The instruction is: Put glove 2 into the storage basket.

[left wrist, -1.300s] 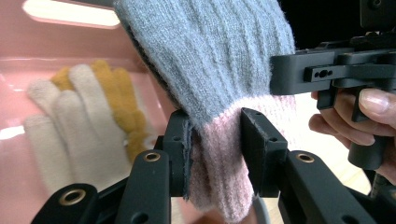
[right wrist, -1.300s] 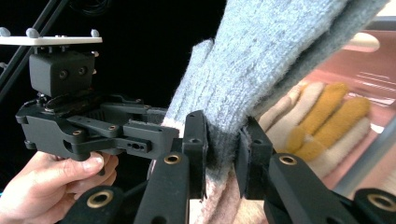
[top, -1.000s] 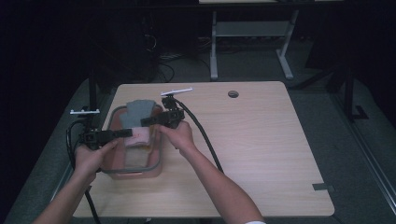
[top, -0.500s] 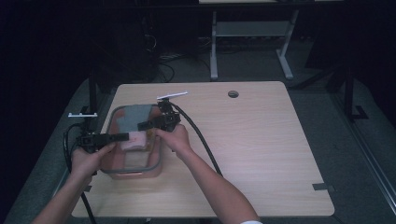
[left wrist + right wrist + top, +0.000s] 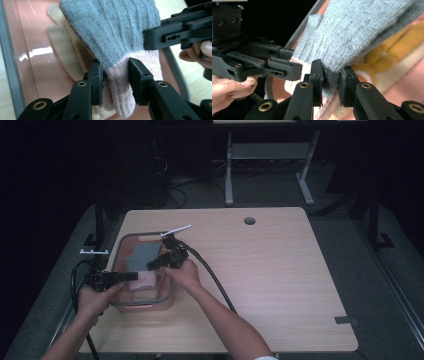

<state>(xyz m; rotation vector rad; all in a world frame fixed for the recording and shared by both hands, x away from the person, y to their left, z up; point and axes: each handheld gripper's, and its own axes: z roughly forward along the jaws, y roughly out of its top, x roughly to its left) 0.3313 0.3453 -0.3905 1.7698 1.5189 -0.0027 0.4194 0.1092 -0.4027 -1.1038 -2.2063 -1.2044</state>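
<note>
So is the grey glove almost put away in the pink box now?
Partly. Already in the pink box lies a cream glove, with something yellow and cream knitted as well. In hand: the grey glove with its pink cuff, pinched by both the left gripper and the right gripper over the box. Left to do: let it go so it rests inside.

A lab or workshop is suggested: a plain wooden table (image 5: 280,270) with a cable hole (image 5: 249,220), loose cables (image 5: 175,187) on the grey floor at upper left, and a metal table frame (image 5: 270,155) at top.
</note>
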